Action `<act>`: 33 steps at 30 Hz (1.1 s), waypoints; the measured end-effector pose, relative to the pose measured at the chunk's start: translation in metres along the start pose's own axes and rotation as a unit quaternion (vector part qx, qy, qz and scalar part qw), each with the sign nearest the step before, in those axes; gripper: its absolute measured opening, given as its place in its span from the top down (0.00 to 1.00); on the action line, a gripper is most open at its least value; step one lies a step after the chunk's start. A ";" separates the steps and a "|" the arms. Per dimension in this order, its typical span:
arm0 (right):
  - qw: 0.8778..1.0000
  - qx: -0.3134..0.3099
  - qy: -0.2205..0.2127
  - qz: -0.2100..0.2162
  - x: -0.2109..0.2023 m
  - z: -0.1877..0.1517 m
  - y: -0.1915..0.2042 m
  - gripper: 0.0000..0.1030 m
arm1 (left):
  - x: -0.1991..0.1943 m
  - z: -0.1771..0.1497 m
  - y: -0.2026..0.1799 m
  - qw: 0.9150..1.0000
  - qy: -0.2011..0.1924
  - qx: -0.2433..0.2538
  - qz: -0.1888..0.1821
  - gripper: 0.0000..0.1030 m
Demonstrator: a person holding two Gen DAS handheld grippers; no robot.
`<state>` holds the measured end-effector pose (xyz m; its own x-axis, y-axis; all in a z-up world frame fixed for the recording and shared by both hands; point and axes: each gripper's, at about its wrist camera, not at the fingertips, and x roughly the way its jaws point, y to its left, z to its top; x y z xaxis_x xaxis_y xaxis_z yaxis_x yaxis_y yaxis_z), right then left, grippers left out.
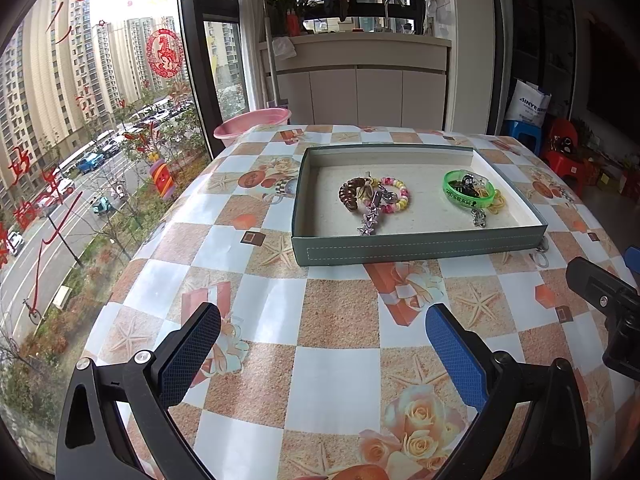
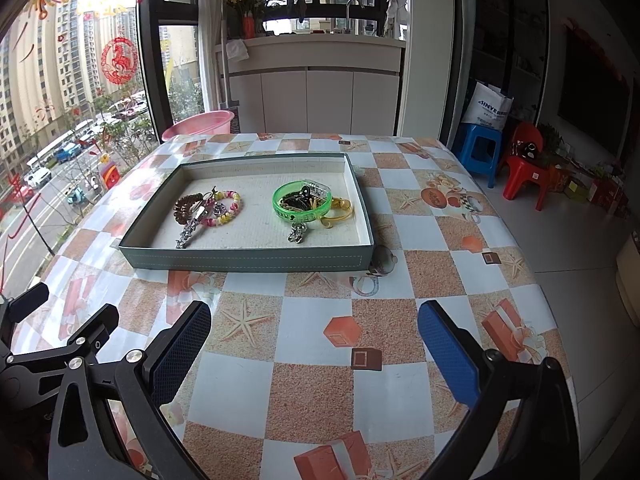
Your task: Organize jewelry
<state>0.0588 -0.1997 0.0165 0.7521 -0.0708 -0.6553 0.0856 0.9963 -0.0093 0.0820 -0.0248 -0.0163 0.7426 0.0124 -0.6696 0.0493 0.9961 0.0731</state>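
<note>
Both the left gripper (image 1: pixel 322 340) and the right gripper (image 2: pixel 314 338) were held wide apart and empty above the table (image 1: pixel 340 380). The tray (image 1: pixel 420 246) of bracelets (image 1: pixel 394 194) was seen ahead of both.

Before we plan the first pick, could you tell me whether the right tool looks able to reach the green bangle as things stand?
Probably yes. The right tool is open and empty, bare tablecloth lies ahead, and the green bangle sits uncovered in the open-topped tray.
</note>
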 end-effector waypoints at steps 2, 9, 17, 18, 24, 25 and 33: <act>1.000 0.000 0.000 0.000 0.000 0.000 0.000 0.00 | 0.000 0.000 0.000 1.000 0.000 0.001 0.000 0.00; 1.000 0.000 0.000 0.000 0.000 0.000 0.000 0.00 | 0.000 -0.001 0.000 1.000 0.002 0.001 -0.001 0.00; 1.000 0.001 0.000 0.002 -0.002 0.000 0.000 0.00 | 0.001 0.000 0.000 1.000 0.002 -0.001 0.001 0.00; 1.000 0.001 0.000 0.001 -0.002 0.000 0.000 0.00 | 0.001 0.000 0.001 1.000 0.002 -0.001 0.001 0.00; 1.000 0.000 0.002 0.003 -0.002 0.000 0.001 0.00 | 0.002 0.000 0.001 1.000 0.004 -0.002 0.001 0.00; 1.000 0.000 0.002 0.002 -0.002 0.000 0.001 0.00 | 0.002 0.000 0.001 1.000 0.004 -0.003 0.000 0.00; 1.000 0.001 0.003 0.003 -0.002 0.000 0.001 0.00 | 0.000 0.000 0.003 1.000 -0.002 -0.008 -0.007 0.00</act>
<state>0.0576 -0.1989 0.0179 0.7491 -0.0646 -0.6593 0.0823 0.9966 -0.0042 0.0819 -0.0220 -0.0159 0.7449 -0.0013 -0.6672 0.0482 0.9975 0.0518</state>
